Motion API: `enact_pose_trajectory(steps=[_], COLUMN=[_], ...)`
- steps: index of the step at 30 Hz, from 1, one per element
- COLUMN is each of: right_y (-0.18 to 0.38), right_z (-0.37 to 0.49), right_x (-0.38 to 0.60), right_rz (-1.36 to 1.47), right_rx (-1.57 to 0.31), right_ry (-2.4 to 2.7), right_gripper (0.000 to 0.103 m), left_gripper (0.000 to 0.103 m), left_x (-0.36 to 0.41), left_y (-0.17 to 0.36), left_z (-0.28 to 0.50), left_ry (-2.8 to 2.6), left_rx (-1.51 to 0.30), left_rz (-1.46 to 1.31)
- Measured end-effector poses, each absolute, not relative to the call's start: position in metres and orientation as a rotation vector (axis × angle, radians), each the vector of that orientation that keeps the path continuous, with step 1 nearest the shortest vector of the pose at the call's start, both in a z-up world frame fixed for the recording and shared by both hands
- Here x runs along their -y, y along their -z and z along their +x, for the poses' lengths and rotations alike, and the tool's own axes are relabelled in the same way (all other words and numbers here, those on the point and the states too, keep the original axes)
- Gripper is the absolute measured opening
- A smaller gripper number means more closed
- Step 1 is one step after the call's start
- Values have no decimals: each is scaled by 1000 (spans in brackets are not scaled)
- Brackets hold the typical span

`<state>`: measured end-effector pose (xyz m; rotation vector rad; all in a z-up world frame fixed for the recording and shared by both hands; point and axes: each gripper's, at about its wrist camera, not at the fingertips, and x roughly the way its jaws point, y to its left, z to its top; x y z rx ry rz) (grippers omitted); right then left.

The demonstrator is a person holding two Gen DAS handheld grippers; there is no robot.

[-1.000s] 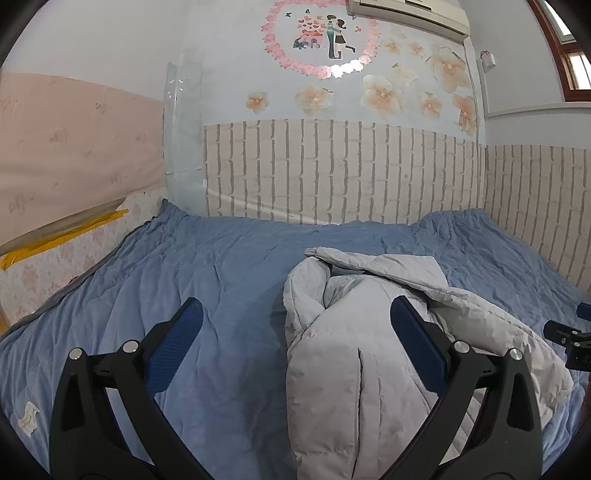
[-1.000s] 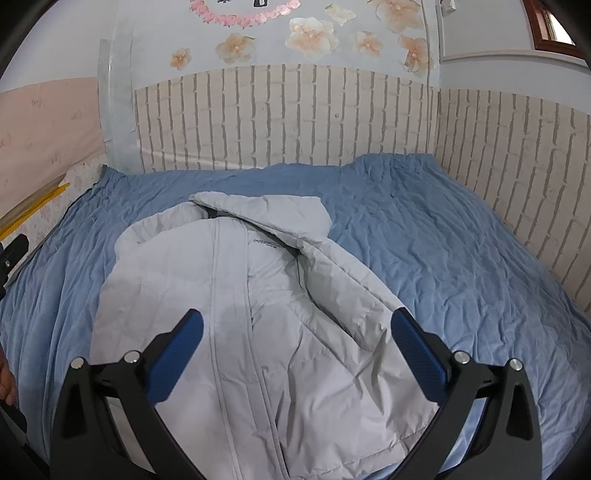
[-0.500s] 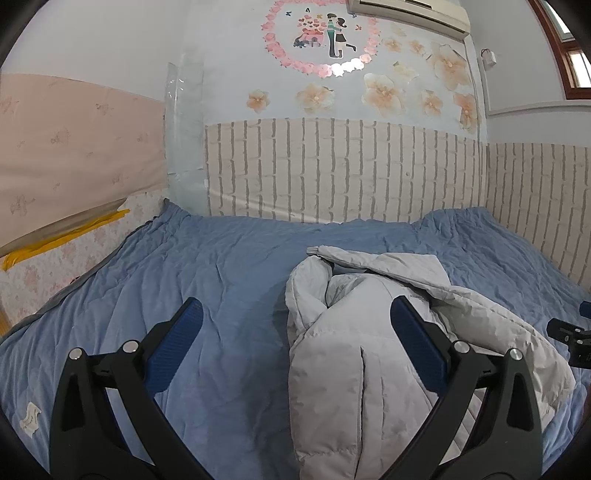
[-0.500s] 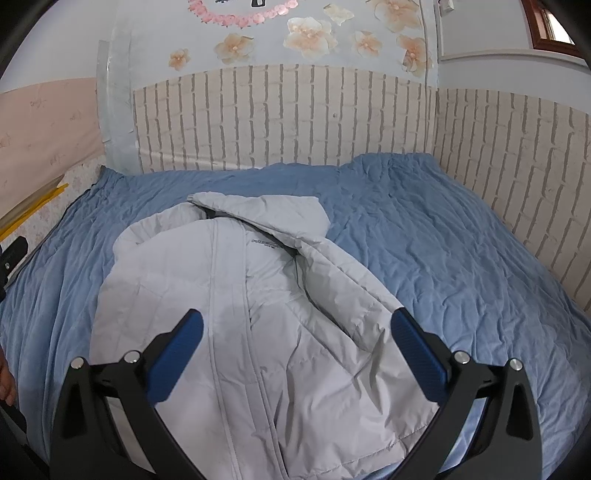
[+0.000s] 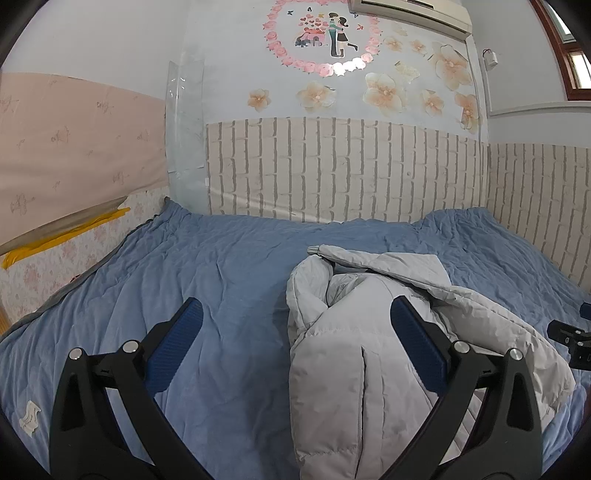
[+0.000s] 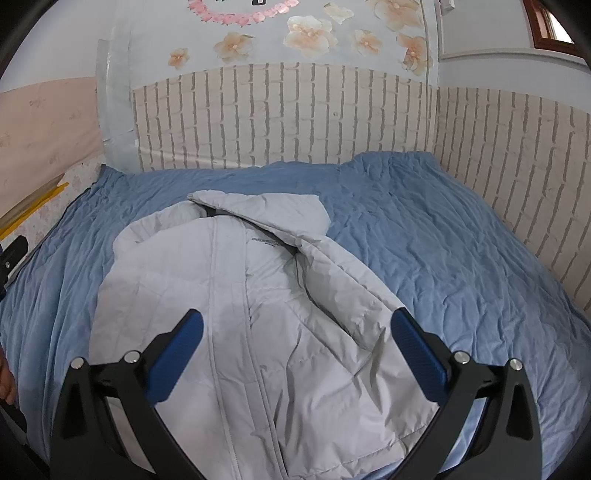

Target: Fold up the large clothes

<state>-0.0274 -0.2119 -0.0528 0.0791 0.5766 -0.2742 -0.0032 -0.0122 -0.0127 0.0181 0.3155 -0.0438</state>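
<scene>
Left claw (image 5: 295, 332) spread wide, holding nothing, right claw (image 6: 295, 332) likewise spread, both hovering

We are in a home bedroom.
We see a blue quilt (image 6: 424, 236) covering the bed, flower decals (image 5: 380, 88), and an air conditioner (image 5: 410, 13).

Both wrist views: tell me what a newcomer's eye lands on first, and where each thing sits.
The pale grey puffer jacket stands out first, lying front up and partly folded on the blue quilt that covers the bed. Next come the open blue-padded fingers of the right gripper hovering over the jacket, and the left gripper held open over its left edge. Behind the bed, a ring of pink flower stickers decorates the wall above brick-pattern panelling.
</scene>
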Motion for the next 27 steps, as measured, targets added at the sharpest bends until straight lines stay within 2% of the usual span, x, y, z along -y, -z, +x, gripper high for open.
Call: enact_pose_trajectory(steps=[18, 27], right_y=[56, 61], right_z=[-27, -23], right_x=[213, 217], right_rz=[77, 79], right_rx=[-583, -596], right_ry=[280, 294], right_gripper=[101, 101], left_gripper=[100, 100], left_x=[9, 5], left_y=[16, 37], left_z=[1, 23], left_ry=[32, -23], left_rx=[-341, -425], left_rz=[8, 16])
